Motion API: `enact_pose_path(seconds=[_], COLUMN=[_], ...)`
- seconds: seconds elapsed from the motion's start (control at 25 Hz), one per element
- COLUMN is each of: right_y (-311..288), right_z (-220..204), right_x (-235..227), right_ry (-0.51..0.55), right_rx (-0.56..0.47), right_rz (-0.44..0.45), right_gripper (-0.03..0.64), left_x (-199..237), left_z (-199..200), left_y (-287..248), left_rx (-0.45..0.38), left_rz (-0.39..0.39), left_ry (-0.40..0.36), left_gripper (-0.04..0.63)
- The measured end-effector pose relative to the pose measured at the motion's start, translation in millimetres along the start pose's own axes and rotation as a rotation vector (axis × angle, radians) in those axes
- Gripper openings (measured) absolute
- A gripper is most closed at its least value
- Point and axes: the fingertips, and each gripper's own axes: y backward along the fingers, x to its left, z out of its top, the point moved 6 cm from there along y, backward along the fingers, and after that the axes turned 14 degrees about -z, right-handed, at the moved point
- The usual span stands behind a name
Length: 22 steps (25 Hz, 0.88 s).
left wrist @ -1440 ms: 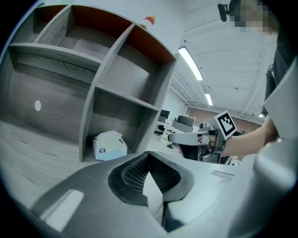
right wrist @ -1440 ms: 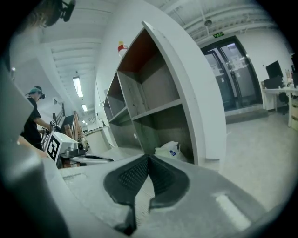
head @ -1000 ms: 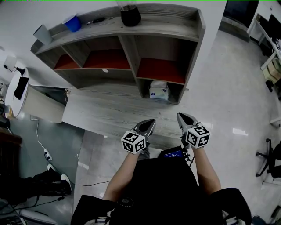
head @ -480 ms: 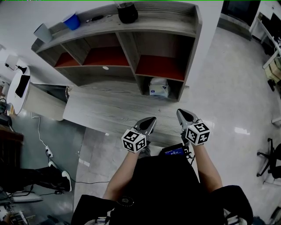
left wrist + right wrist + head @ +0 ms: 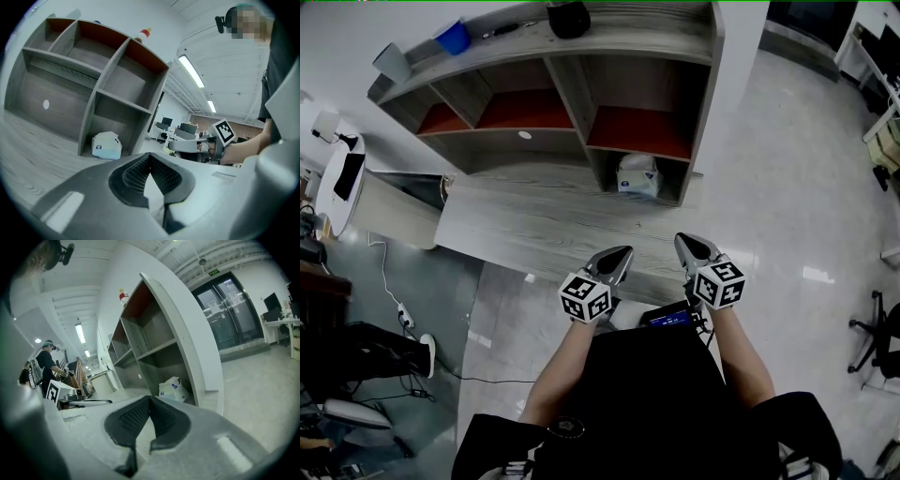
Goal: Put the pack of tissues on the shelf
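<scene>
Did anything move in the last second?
Nothing was moved, gripped or released; only the head view drifted, so the shelf sits slightly higher in frame. The pack of tissues stays in the bottom right compartment, and the left gripper and right gripper stay shut and empty.

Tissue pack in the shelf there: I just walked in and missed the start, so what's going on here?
A person holds a gripper in each hand. The left gripper and the right gripper are both shut and empty, held by the near edge of the desk. The pack of tissues lies in the lower right compartment of the shelf, with nothing touching it, so the placing looks done.
</scene>
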Motion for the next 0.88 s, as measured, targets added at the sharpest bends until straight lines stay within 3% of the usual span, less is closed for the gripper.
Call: enact_pose_path(seconds=[0.28, 0.52, 0.88], right_y=[13.0, 27.2, 68.2], right_z=[-9.9, -27.4, -58.9], right_x=[15.5, 42.5, 90.3], right_ry=[-0.005, -0.036, -0.028], right_rx=[-0.005, 0.014, 0.032], right_rz=[-0.014, -0.020, -0.020], right_gripper=[0.003, 0.003, 0.003], left_x=[-7.9, -36.9, -70.8], left_z=[-1.4, -3.8, -28.7], left_y=[14.3, 45.3, 103.7], left_rx=[-0.017, -0.068, -0.063], left_rz=[-0.021, -0.108, -0.088], left_ry=[-0.007, -0.036, -0.016], left_gripper=[0.002, 0.002, 0.002])
